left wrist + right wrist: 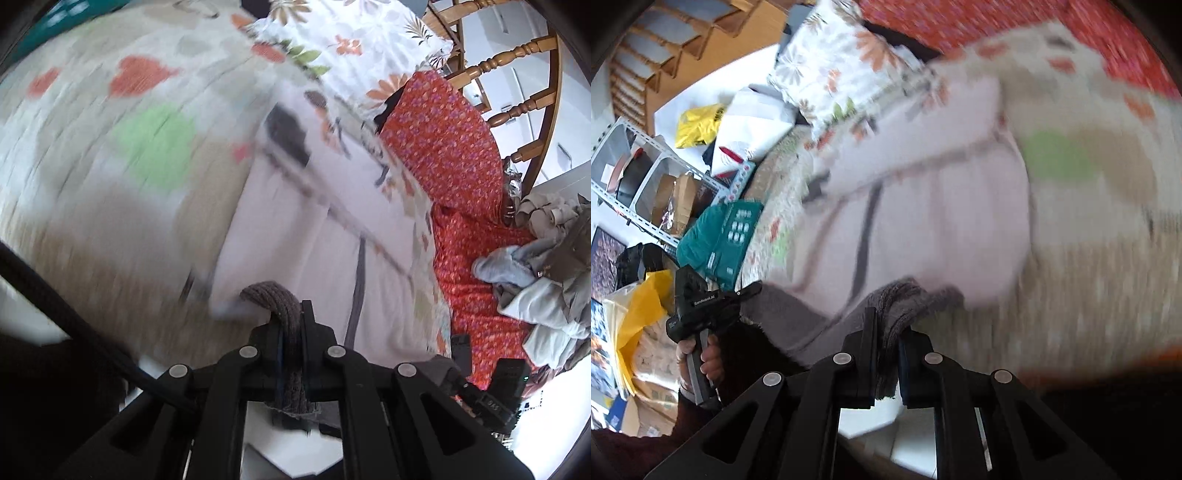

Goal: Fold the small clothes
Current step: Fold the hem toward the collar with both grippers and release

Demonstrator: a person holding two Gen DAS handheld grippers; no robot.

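Garment (317, 236) position: the pale pink piece with grey ribbed cuff hangs spread out ahead of both tools, above the patterned bedspread (110, 155), its body extending away from the jaws. Left gripper (291, 332) is closed on the grey cuff (275, 295); right gripper (888, 332) is likewise clamped on a grey ribbed edge (905, 295). Both grips sit on one hem, so the held edge runs crosswise between them, neither arm nearer. Motion blur obscures finer detail.

Right gripper (888, 334) pinching the garment's ribbed grey hem (899, 299)

The pale garment (923, 214) spreads blurred over a patterned bedspread (1089, 166); left gripper (701, 306) at left.
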